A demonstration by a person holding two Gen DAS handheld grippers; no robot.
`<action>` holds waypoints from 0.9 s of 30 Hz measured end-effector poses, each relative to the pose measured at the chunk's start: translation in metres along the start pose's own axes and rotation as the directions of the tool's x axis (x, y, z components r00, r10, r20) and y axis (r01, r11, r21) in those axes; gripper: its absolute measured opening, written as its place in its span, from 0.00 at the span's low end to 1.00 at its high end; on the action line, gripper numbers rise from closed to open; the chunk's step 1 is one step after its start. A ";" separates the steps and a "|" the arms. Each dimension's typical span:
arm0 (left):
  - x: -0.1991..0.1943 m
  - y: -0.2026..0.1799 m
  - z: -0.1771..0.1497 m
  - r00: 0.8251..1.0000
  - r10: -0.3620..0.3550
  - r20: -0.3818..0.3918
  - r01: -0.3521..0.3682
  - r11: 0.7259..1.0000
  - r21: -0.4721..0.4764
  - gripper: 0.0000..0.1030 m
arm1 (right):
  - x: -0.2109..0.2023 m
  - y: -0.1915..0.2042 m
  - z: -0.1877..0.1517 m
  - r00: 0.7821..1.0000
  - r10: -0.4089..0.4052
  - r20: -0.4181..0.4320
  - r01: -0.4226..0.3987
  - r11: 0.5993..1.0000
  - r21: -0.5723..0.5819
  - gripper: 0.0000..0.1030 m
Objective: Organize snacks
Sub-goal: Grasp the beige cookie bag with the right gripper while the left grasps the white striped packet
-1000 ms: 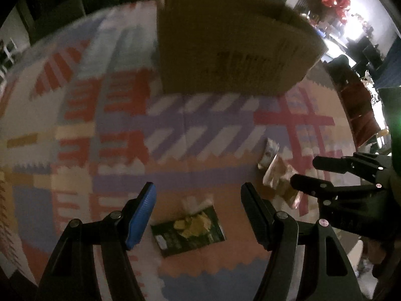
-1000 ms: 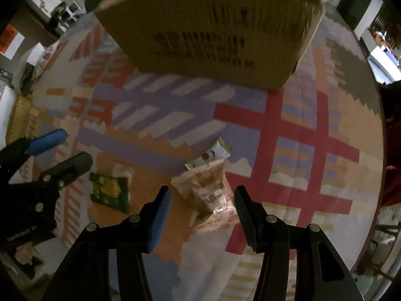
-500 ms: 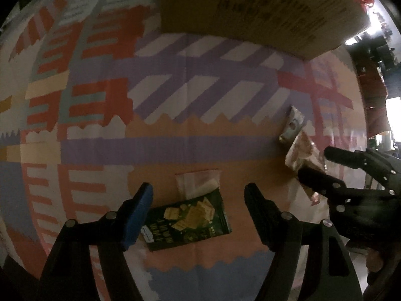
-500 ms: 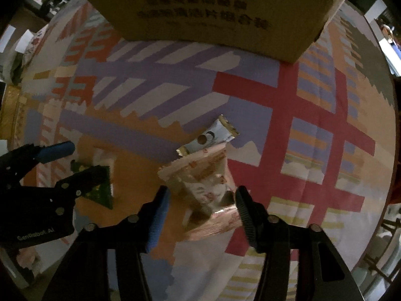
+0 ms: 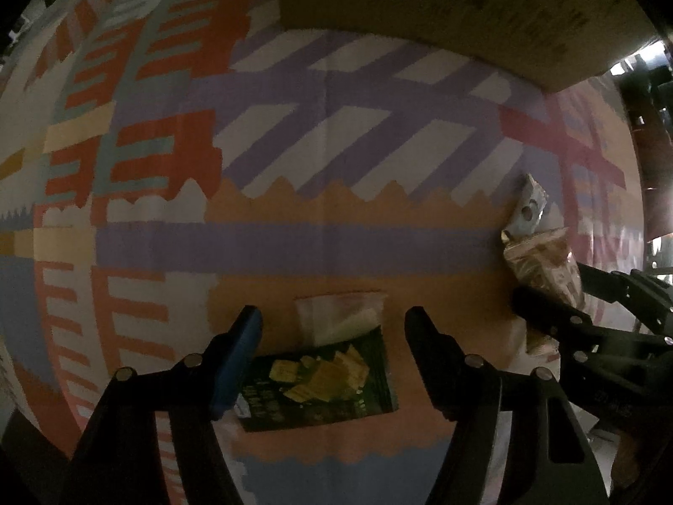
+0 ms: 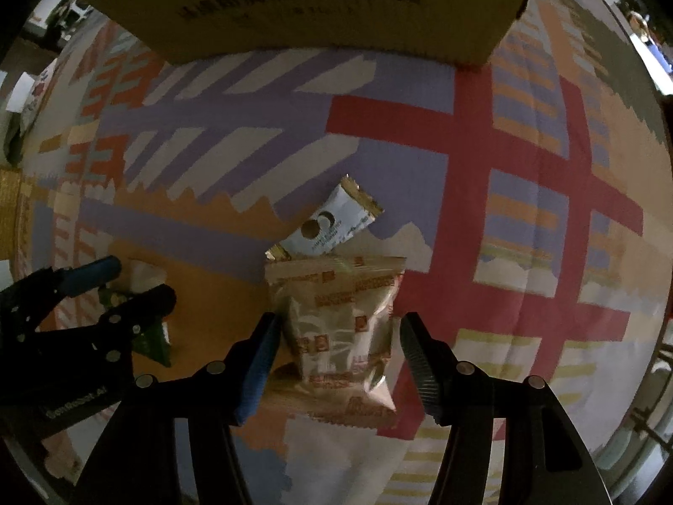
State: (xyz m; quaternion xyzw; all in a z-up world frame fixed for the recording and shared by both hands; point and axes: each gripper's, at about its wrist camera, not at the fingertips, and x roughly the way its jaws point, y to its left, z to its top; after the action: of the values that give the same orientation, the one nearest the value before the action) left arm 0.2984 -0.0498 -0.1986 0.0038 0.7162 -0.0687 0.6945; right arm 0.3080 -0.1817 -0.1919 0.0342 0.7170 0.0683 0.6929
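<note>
We see a dark green flat packet printed with yellow crackers [image 5: 319, 383] lying on the patterned cloth between the parted fingers of the left gripper [image 5: 332, 336], a small clear pouch [image 5: 338, 320] touching its far edge. To the right, a glossy beige foil snack bag [image 6: 340, 332] lies between the spread fingers of the right gripper [image 6: 338, 336], with a white-and-gold sachet [image 6: 332, 223] just beyond it. The cloth [image 6: 525, 147], with purple, red, orange and white geometric blocks, covers the surface. A large brown cardboard box with black print [image 6: 315, 4] stands at the far edge. The surrounding room is dim.
</note>
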 end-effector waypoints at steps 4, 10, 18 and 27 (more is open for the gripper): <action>0.001 -0.004 -0.002 1.000 0.011 0.015 -0.011 1.000 -0.009 0.62 | 0.002 0.001 -0.001 1.000 0.001 0.001 -0.001 1.000 0.011 0.58; -0.003 -0.007 -0.008 0.998 -0.001 0.058 -0.001 1.000 0.029 0.40 | 0.003 0.004 -0.010 1.000 -0.009 0.029 0.009 1.000 0.009 0.53; -0.005 0.006 -0.008 0.992 -0.107 0.071 0.110 0.993 -0.034 0.38 | -0.004 0.023 -0.020 0.997 -0.008 0.074 0.009 1.000 -0.015 0.45; -0.041 -0.007 -0.009 0.967 -0.180 0.180 0.184 0.983 -0.009 0.38 | -0.045 0.029 -0.023 0.982 -0.018 0.188 0.022 1.000 -0.018 0.45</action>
State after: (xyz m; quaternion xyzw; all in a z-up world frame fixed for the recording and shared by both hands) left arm 0.2899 -0.0525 -0.1572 -0.0771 0.6492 -0.1228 0.7467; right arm 0.2855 -0.1609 -0.1428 0.0264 0.6481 0.0650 0.7583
